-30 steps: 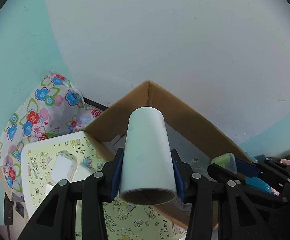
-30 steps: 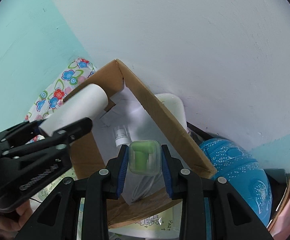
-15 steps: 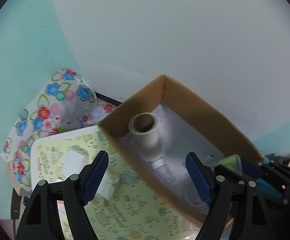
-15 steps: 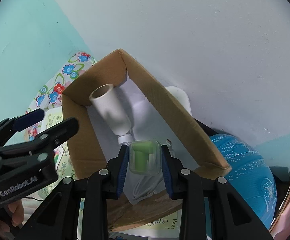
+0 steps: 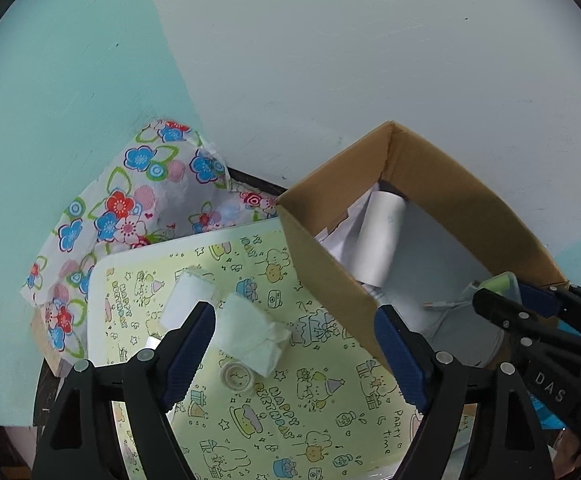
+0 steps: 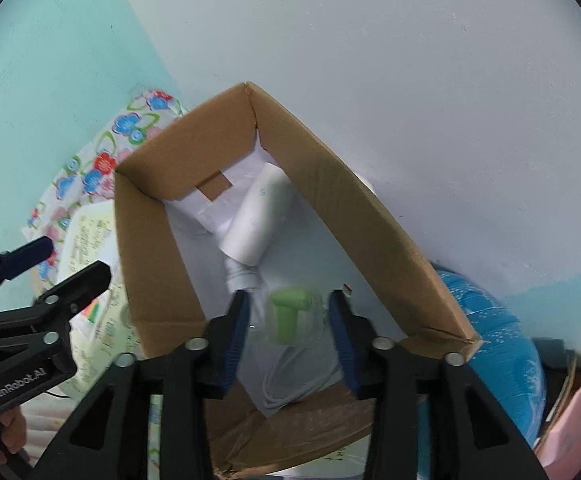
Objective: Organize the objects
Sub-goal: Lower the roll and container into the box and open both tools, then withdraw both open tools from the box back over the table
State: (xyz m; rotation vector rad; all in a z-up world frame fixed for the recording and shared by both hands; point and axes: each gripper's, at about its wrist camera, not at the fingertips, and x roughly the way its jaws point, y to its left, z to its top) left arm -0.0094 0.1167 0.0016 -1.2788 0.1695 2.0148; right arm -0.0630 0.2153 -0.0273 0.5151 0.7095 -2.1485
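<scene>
Left wrist view: cardboard box [image 5: 330, 280] fills the right half of the frame, open top, standing on the yellow birthday-print tray [image 5: 290, 412] at lower centre. White roll [image 5: 380, 240] lies tilted on the pale lining inside the box, near its far corner at centre right. Floral cloth [image 5: 130, 200] is bunched at centre left, behind the tray. Two folded white cloth pieces [image 5: 250, 332] and a small clear lid [image 5: 236, 376] rest on the tray at lower centre, between my left tongs' fingers in the picture. My left tongs [image 5: 294, 356] are spread wide, nothing between the pads.

Right wrist view: same box [image 6: 154, 272] at centre; white roll [image 6: 260, 216] in mid-frame with a small bottle [image 6: 242, 276] just below its lower end. Blue dotted object [image 6: 494, 344] at lower right, outside the box wall. My right tongs [image 6: 288, 332] stand partly apart, a gap showing on both sides of the green item in clear casing [image 6: 290, 312]; it sits blurred over the white cable [image 6: 294, 380] at lower centre, and I cannot tell whether it is resting or in the air
</scene>
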